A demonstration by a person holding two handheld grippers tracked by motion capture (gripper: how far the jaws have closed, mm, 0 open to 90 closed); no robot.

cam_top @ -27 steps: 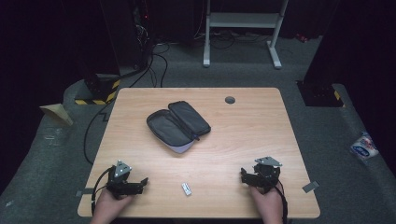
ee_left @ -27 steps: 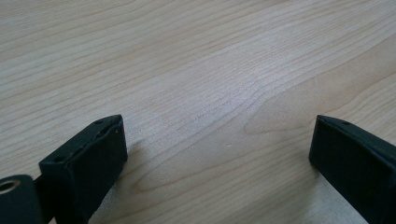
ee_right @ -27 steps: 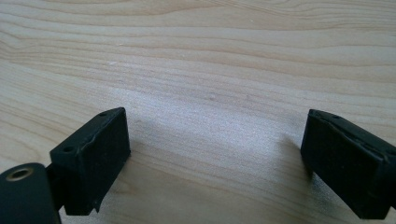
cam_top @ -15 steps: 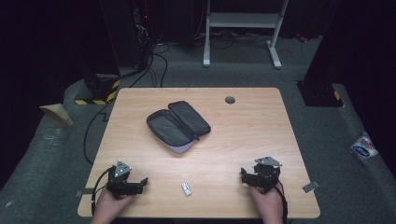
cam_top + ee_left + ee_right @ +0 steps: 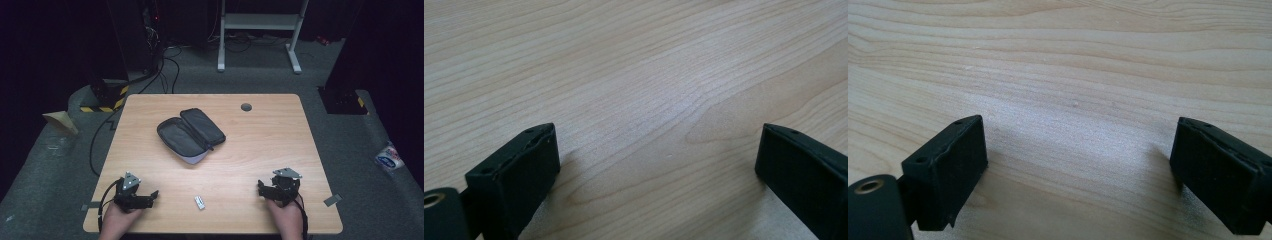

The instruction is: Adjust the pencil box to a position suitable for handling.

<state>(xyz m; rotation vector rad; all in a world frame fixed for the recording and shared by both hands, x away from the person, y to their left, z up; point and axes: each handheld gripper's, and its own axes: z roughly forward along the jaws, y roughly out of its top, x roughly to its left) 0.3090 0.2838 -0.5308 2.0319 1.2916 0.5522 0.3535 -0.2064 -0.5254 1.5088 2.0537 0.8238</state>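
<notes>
I see a pale wood worktop [image 5: 260, 145] with fine running grain and a small dark grey round cap [image 5: 246, 107] near its far edge. The open pouch [image 5: 191, 134] is black outside, dark grey inside, with a pale lilac edge. A small white piece [image 5: 199, 202] lies nearby. Both tongs, left [image 5: 152, 195] and right [image 5: 261, 188], are black, each topped by a grey plate.

The small white object [image 5: 199, 202] on the counter [image 5: 260, 140] between the two hands was too small to identify. The open pouch [image 5: 190, 135] showed a dark inside whose contents could not be made out. Both forearms were cut off by the bottom edge of the high view. In the left gripper view, the left claw [image 5: 659, 165] had its jaws cropped at the bottom; likewise the right claw [image 5: 1078, 170].
</notes>
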